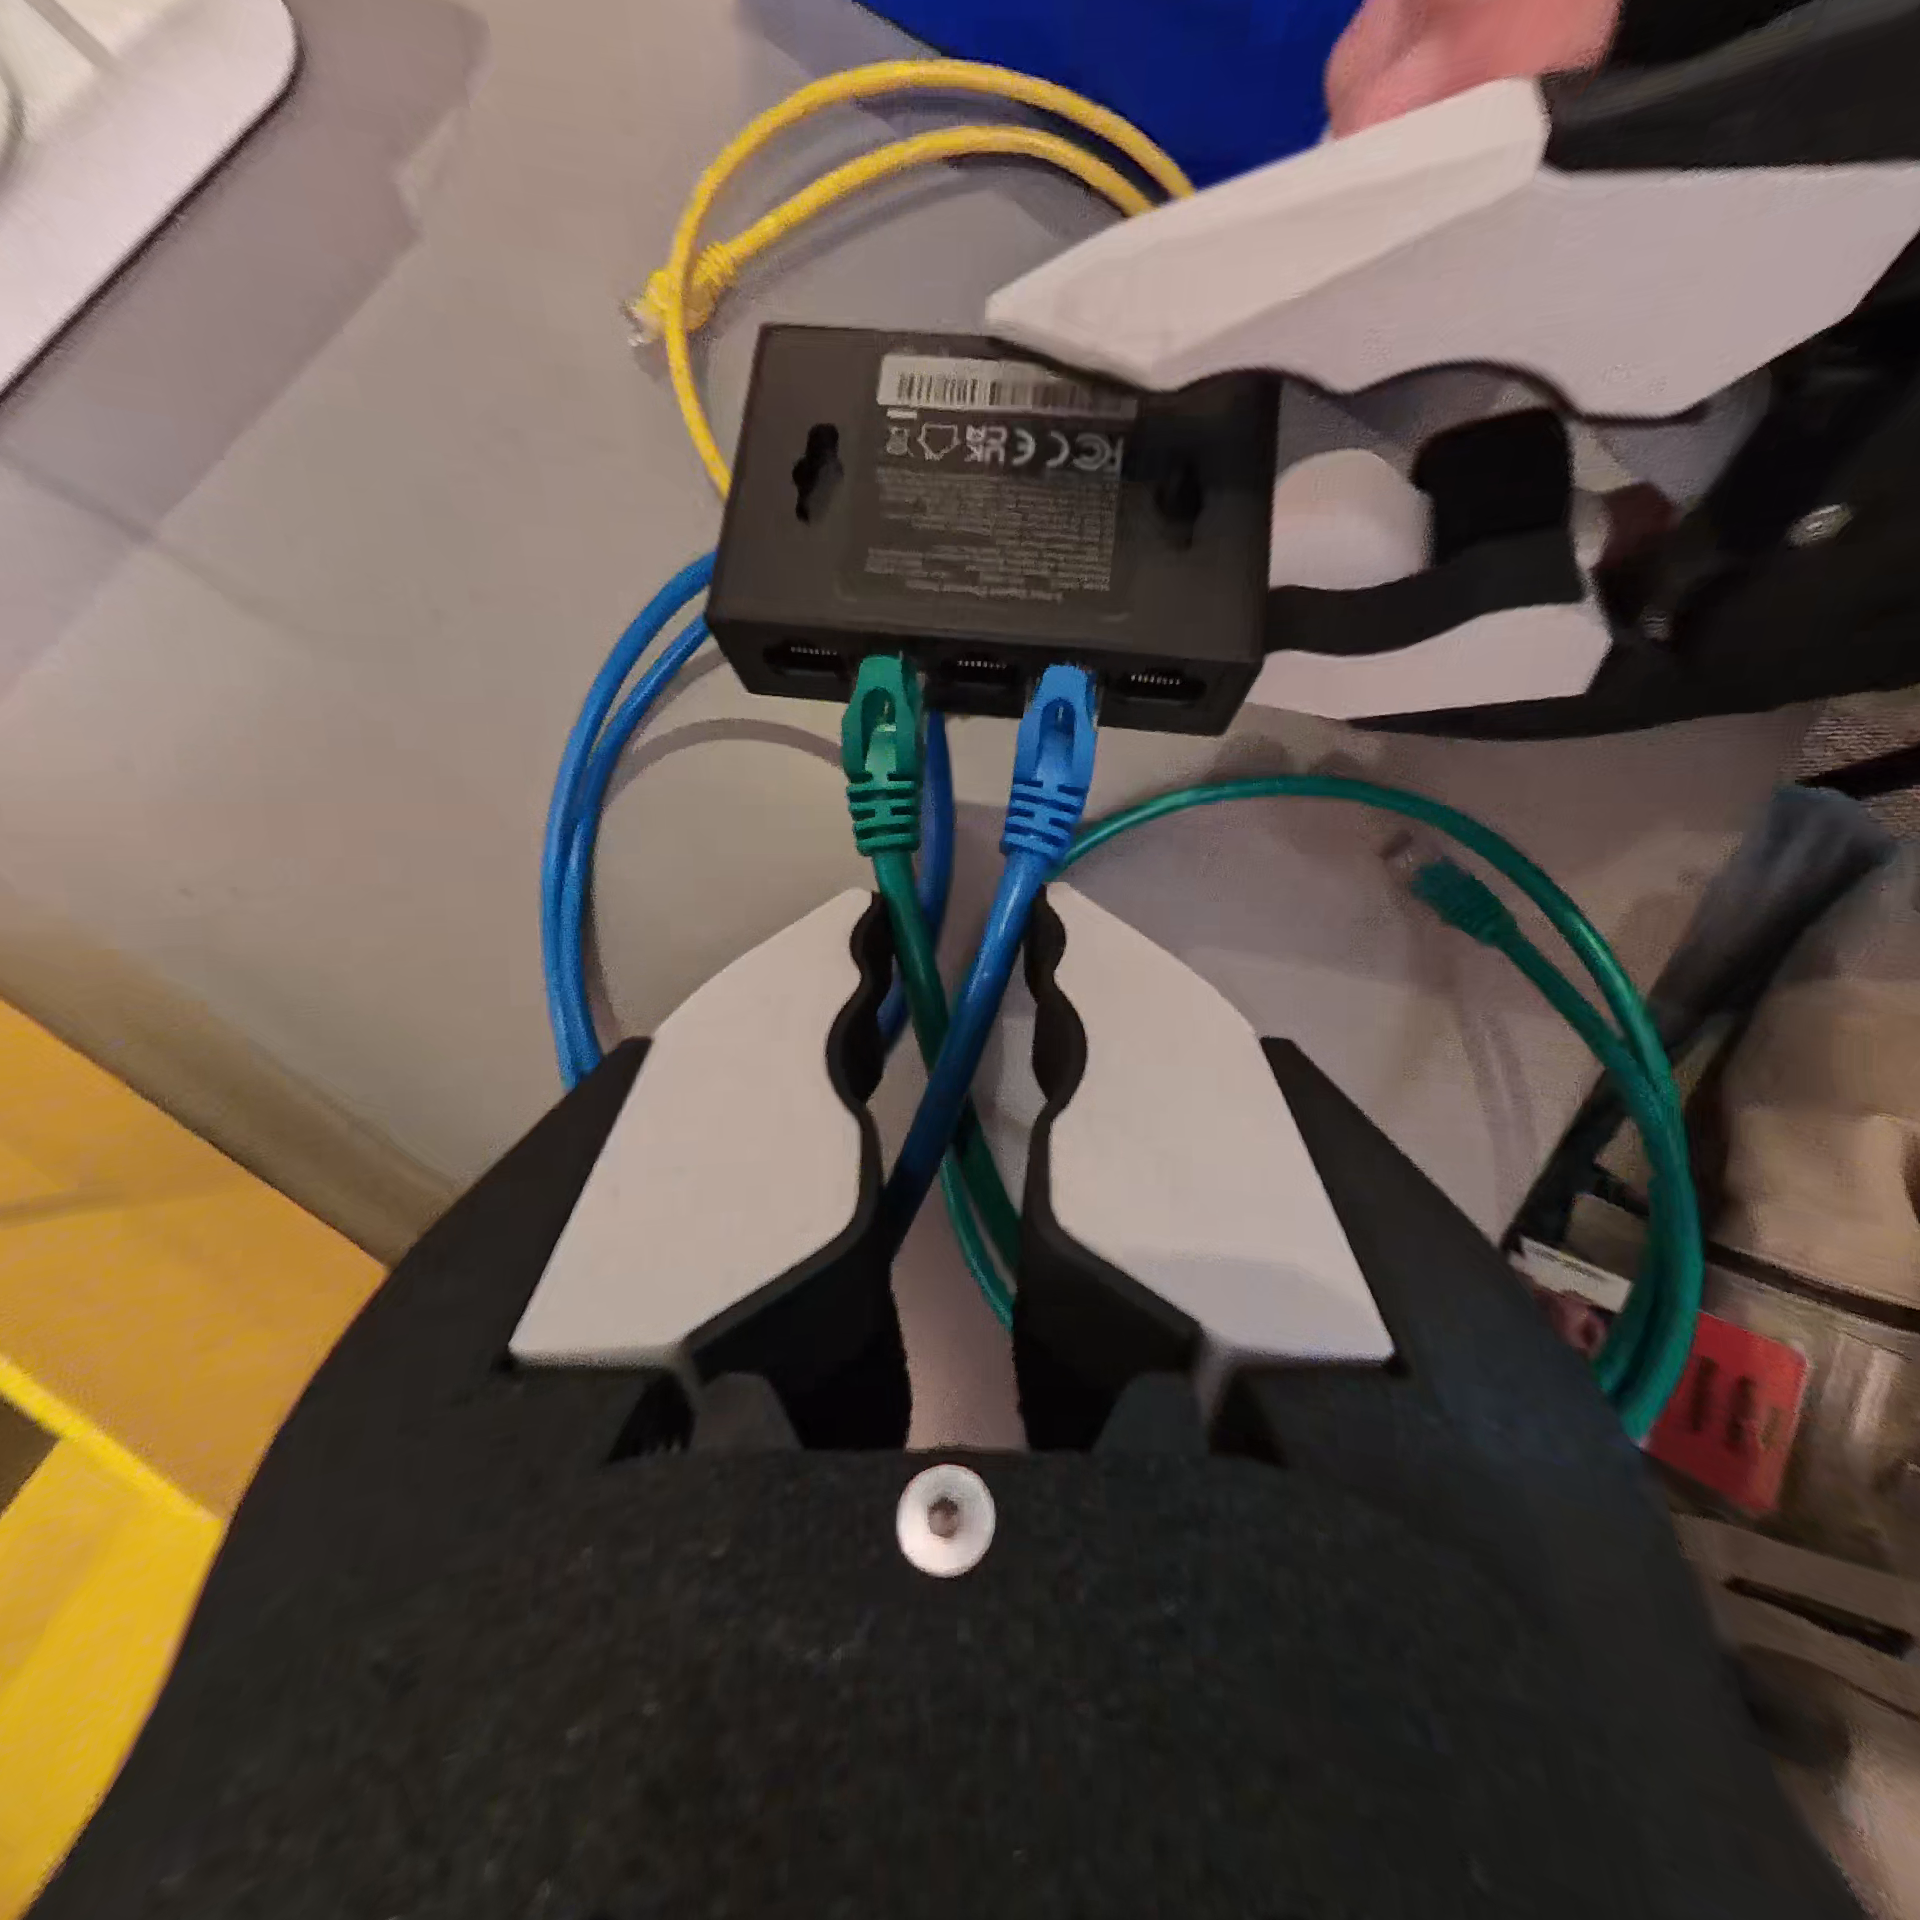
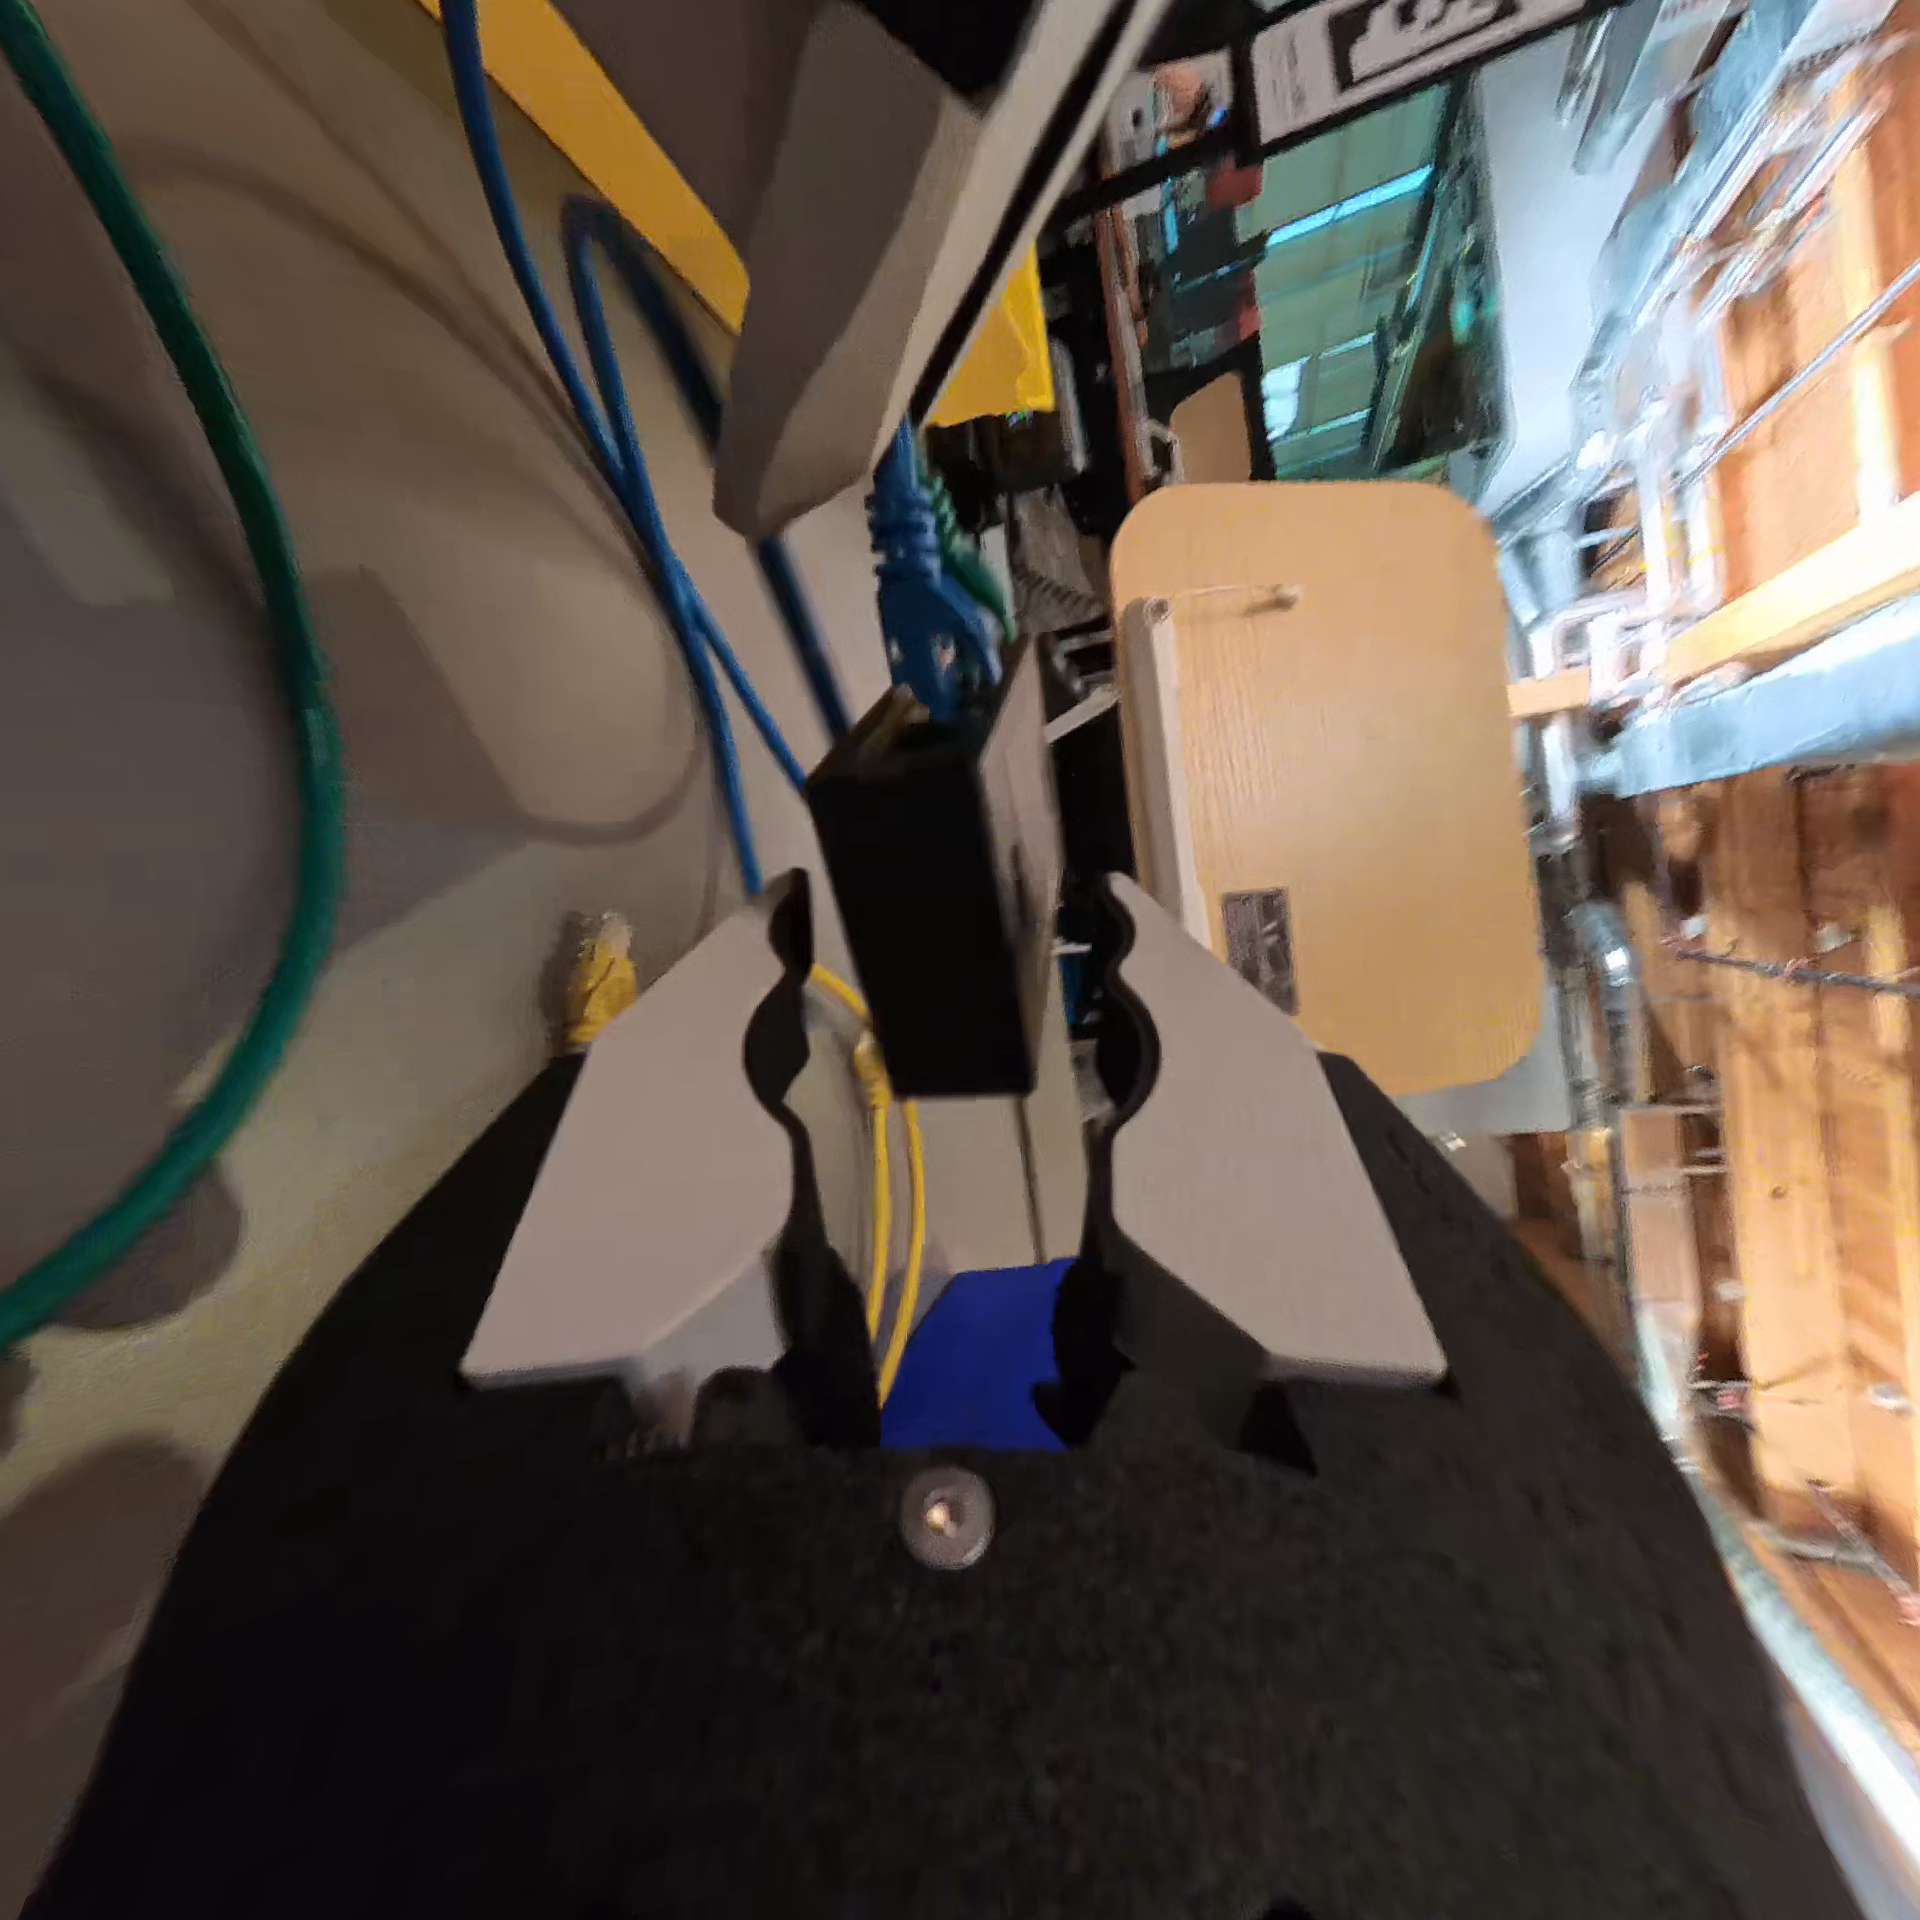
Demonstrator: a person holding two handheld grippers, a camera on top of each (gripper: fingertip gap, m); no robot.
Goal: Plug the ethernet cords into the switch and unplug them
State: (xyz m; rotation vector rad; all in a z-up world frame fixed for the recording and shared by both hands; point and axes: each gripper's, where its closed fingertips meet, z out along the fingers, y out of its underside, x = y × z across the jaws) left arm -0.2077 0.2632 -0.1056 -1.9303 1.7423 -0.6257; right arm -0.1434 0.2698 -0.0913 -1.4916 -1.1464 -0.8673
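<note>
Grey table (image 1: 312,623) fills the left wrist view, with a yellow box (image 1: 94,1299) at the lower left and cluttered goods at the right edge. Low in that frame the left gripper (image 1: 956,914) stands spread, its jaws flanking the crossed green cord (image 1: 904,935) and blue cord (image 1: 997,935) without pinching either. Both cords run up to plugs seated in the front ports of the black switch (image 1: 997,520), which sits at centre frame just beyond the fingertips, label side up. A yellow cord (image 1: 831,156) loops loose in the upper middle. From the upper right the right gripper (image 1: 1236,499) reaches in; its jaws bracket the switch's right end, and in the right wrist view they are spread with a visible gap either side of the body. Open table lies at the left.
</note>
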